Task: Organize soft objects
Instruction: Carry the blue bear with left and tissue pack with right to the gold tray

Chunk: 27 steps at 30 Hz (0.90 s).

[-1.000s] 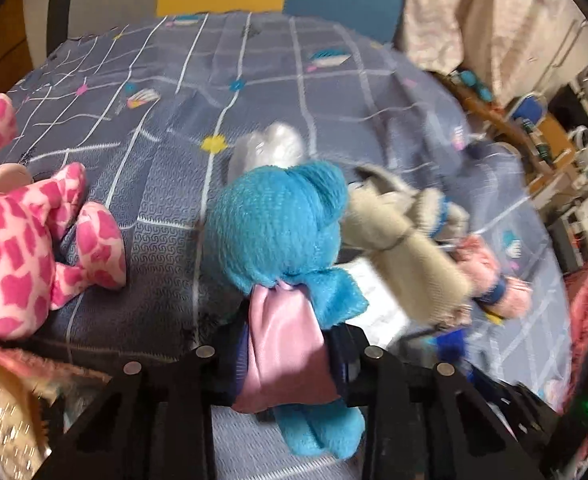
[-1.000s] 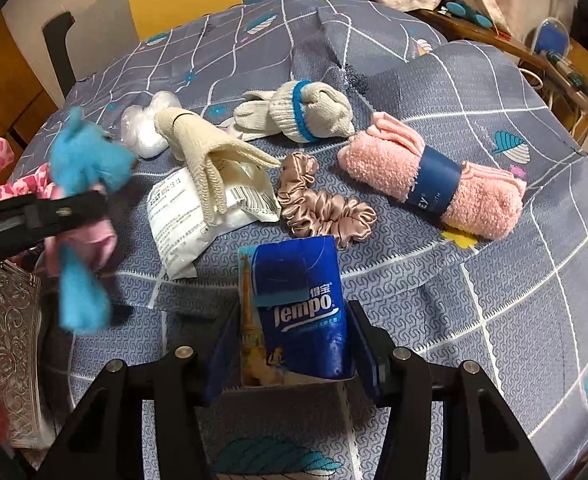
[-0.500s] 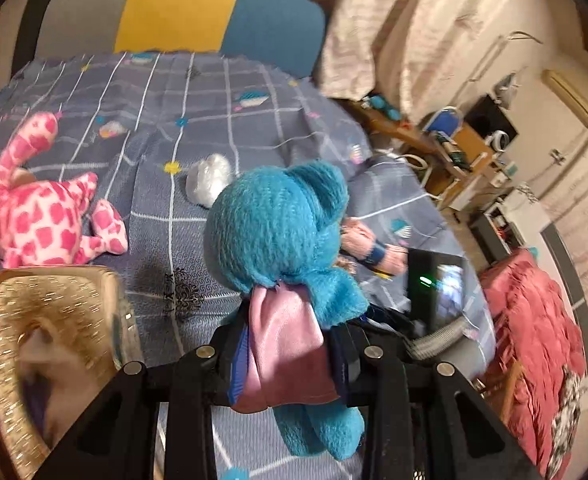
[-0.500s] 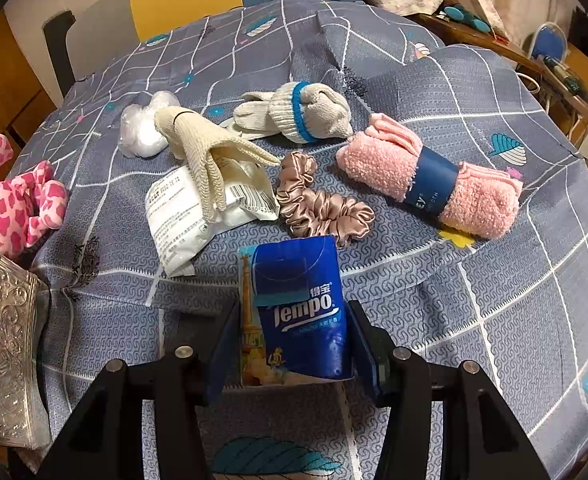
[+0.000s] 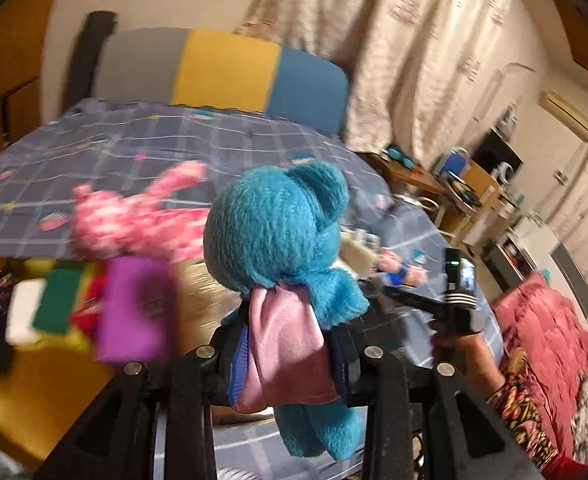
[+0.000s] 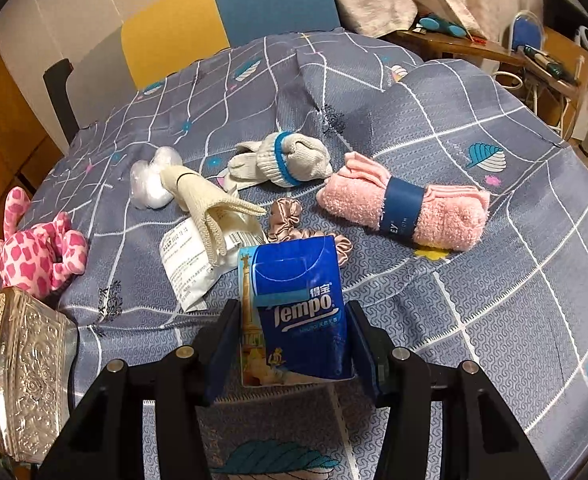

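Two grippers are both full. The left gripper (image 5: 284,354) has its jaws clamped on a blue teddy bear (image 5: 278,236), pinching it at the waist through its pink satin cape (image 5: 284,344), and holds it above a blurred gold box (image 5: 46,376) with a purple block (image 5: 136,308) and other bright bits in it. The right gripper (image 6: 294,344) has its jaws squeezed on a blue tissue pack (image 6: 300,308), just over the grey checked bedspread (image 6: 494,280). On the spread lie a pink spotted plush toy (image 6: 38,256), a cream glove (image 6: 210,208), a rolled glove with a blue band (image 6: 286,160), a white packet (image 6: 190,264), a satin scrunchie (image 6: 290,216) and a rolled pink towel (image 6: 406,208). A silver embossed box (image 6: 26,376) sits at the left edge.
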Each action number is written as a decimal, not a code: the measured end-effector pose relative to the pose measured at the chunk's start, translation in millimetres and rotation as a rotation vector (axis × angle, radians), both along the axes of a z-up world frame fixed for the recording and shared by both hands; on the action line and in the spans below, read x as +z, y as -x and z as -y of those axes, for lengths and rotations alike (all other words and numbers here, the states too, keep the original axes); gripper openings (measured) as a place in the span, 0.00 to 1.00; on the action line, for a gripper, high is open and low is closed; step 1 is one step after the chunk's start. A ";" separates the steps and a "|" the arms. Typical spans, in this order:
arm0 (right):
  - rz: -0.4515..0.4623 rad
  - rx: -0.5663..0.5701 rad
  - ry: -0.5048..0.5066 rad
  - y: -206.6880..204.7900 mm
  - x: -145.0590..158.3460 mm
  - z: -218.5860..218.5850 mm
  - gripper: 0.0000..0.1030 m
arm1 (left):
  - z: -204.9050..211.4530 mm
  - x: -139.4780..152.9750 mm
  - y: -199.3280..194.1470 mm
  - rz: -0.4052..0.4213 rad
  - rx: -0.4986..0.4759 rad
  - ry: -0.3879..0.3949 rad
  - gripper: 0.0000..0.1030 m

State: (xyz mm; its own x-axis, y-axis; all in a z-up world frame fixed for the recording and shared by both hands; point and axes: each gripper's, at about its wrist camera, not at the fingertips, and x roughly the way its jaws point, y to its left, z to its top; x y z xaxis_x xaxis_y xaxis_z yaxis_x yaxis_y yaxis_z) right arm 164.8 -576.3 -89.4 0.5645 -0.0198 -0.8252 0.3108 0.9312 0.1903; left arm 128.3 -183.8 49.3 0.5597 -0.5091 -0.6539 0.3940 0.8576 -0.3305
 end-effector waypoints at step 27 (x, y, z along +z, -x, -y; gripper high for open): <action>0.213 -0.056 0.058 75.3 74.5 -61.1 0.51 | -281.9 -141.9 -19.6 -0.339 0.540 -0.102 0.33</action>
